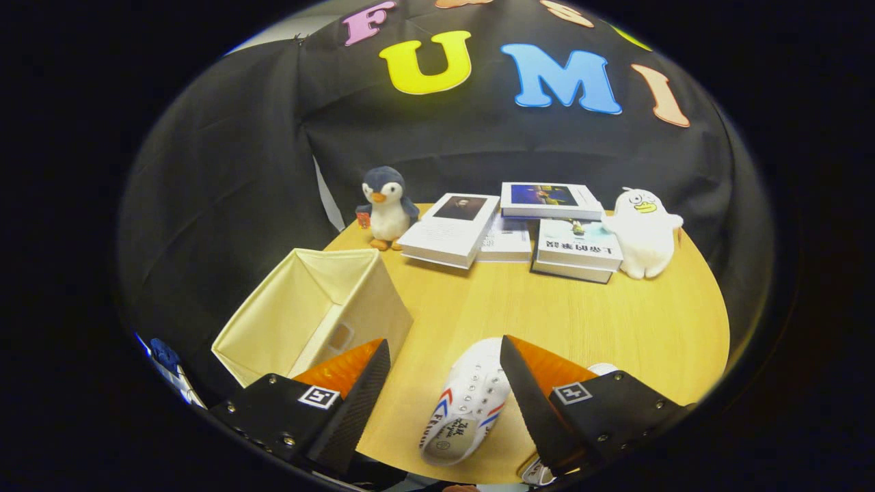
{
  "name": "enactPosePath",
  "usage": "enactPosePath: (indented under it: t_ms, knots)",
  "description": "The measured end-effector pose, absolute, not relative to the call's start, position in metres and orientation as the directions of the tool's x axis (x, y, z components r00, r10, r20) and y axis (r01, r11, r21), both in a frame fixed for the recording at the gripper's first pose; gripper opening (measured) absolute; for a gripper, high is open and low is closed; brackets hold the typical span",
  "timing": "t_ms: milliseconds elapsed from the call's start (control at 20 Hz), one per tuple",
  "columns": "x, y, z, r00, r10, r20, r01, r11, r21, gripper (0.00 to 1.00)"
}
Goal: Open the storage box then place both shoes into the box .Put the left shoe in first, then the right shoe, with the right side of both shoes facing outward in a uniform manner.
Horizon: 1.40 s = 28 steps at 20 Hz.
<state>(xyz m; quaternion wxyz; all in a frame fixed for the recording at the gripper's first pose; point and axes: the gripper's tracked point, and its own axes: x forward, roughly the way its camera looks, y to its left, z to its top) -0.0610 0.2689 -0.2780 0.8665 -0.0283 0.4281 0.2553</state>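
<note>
Cream fabric storage box (311,311) stands open on the round wooden table (615,321), near left. Gripper (444,383) spread wide, holding nothing; white canvas shoe with red-blue stripes (465,403) lies between the fingers (second shoe partly hidden behind the right finger). Step in hand, likely: first shoe pick-up; next move calls for lowering and closing on it.

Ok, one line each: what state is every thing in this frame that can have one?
storage box: open, nothing visible inside.
tool: open, fingers spread, holding nothing.
white shoe: on the table between the fingers, untouched.
second shoe: mostly hidden behind the right finger.
books: closed, stacked.
penguin, white duck: upright.
</note>
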Motion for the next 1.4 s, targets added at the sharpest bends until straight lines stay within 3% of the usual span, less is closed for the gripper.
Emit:
enactPosePath:
  t_ms: [350,850,950,1100,1250,1350,1400]
  knots:
    - [-0.066,0.229,-0.343,0.432,0.316,-0.844,-0.371,0.916,0.154,0.98]
    - [-0.094,0.209,-0.400,0.267,0.199,-0.943,-0.372,0.924,0.090,0.97]
    - [-0.097,0.215,-0.403,0.247,0.217,-0.944,-0.354,0.927,0.121,0.93]
    - [-0.101,0.223,-0.405,0.211,0.247,-0.946,-0.342,0.925,0.165,0.77]
    - [-0.103,0.225,-0.405,0.203,0.235,-0.951,-0.354,0.923,0.153,0.55]
    - [-0.104,0.225,-0.403,0.191,0.226,-0.955,-0.349,0.925,0.149,0.45]
    - [-0.099,0.214,-0.409,0.213,0.164,-0.963,-0.337,0.938,0.085,0.46]
